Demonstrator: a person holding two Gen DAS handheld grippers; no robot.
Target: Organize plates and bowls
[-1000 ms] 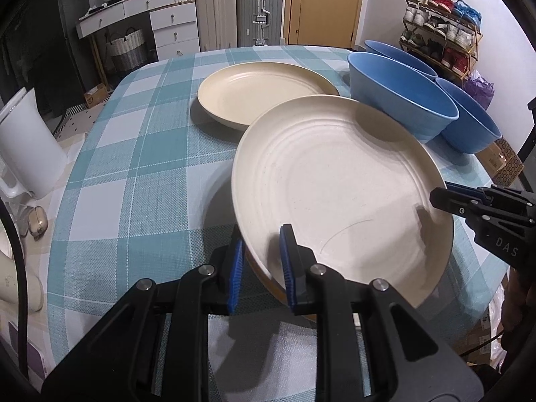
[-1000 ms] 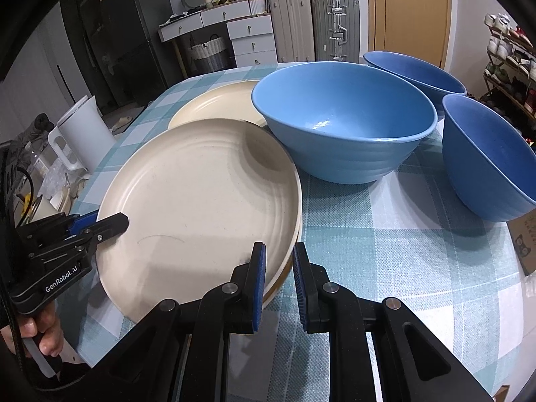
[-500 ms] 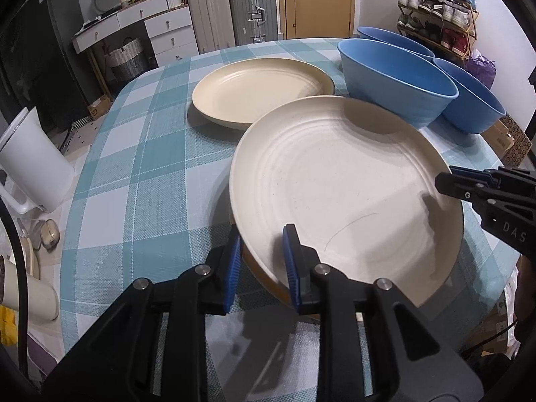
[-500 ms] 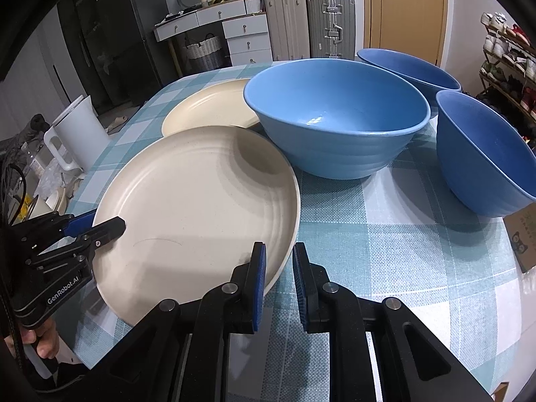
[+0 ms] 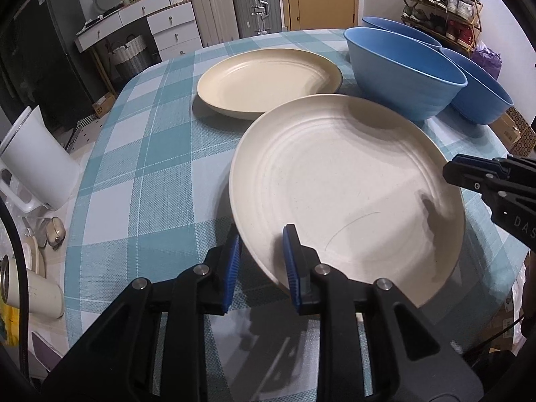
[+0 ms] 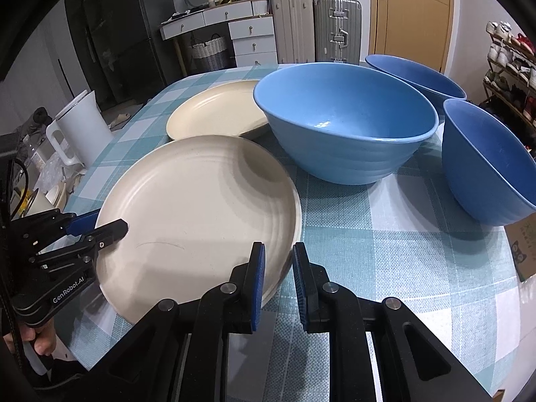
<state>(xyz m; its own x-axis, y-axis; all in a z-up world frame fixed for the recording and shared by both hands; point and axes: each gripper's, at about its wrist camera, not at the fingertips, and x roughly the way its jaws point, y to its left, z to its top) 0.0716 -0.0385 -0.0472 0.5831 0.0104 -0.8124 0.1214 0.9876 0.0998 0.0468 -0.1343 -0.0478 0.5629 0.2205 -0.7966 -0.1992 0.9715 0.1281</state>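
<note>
**Near plate held at both rims**

Left gripper (image 5: pixel 259 261) and right gripper (image 6: pixel 278 281) each had jaws clamped on opposite edges of the near cream plate (image 5: pixel 345 181). The two-sided hold looked meant to keep the wide, shallow plate level and steady; it appeared tilted, its near edge raised off the cloth. The left jaws had just been opening slightly, rim between them.

Second cream plate (image 5: pixel 268 83) lay flat just behind, likely the stacking target. Three blue bowls (image 6: pixel 345 127) stood unstacked, close together, to the right.

Tabletop (image 5: pixel 140 154) carried a teal-and-white check cloth. Room beyond: white kettle (image 5: pixel 37 164), drawers, suitcases (image 6: pixel 315 26), wooden door, shoe rack.
</note>
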